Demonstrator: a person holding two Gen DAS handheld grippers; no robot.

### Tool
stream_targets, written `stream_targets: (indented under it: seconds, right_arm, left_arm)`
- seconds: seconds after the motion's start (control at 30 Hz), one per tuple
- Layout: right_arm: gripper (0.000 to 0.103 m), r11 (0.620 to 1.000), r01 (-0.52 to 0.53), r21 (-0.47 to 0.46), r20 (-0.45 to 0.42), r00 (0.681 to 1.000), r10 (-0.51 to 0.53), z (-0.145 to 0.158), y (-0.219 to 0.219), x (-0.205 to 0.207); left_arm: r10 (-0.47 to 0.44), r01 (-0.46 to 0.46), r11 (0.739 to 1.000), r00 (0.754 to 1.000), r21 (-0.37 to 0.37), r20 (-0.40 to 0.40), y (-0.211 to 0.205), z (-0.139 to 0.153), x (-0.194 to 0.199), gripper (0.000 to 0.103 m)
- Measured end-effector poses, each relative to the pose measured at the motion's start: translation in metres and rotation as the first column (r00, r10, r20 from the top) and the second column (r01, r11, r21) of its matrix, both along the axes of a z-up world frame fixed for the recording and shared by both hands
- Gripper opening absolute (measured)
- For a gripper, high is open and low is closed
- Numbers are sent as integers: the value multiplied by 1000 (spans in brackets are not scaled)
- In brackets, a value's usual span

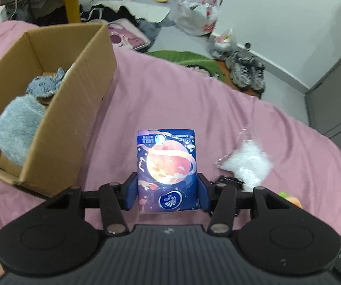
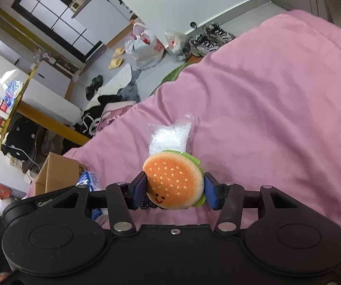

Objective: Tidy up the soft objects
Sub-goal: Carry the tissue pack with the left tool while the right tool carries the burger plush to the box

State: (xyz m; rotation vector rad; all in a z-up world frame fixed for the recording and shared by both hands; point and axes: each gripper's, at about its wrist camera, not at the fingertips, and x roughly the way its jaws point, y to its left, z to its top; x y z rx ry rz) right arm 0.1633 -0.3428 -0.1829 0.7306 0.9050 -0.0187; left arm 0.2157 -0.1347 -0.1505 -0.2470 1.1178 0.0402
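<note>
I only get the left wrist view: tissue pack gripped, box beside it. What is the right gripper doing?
Observer: The right gripper is shut on a burger plush.
Reviewer: Does it have a face?
Observer: Yes, a small smile on the bun, near the left finger.
Reviewer: Where's the clear bag from there?
Observer: The clear bag lies on the pink sheet just beyond the plush.
Reviewer: Can it see the box?
Observer: Yes, the box shows at lower left.
</note>
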Motion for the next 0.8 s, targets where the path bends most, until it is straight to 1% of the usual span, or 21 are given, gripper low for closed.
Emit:
stream_targets:
  seconds: [0.3, 0.53, 0.8]
  right_arm:
    - [50, 998, 8, -54, 37, 999, -5, 16, 9, -12]
    - [50, 995, 12, -102, 95, 996, -3, 31, 18, -21]
    - [50, 987, -23, -158, 169, 984, 50, 51, 33, -27]
  left_arm:
    - [-52, 54, 998, 995, -12, 86, 7, 29, -8, 50]
    - [-78, 82, 996, 987, -20, 138, 22, 49, -19, 50]
    - [-109, 114, 993, 972, -10, 207, 42, 67, -38, 50]
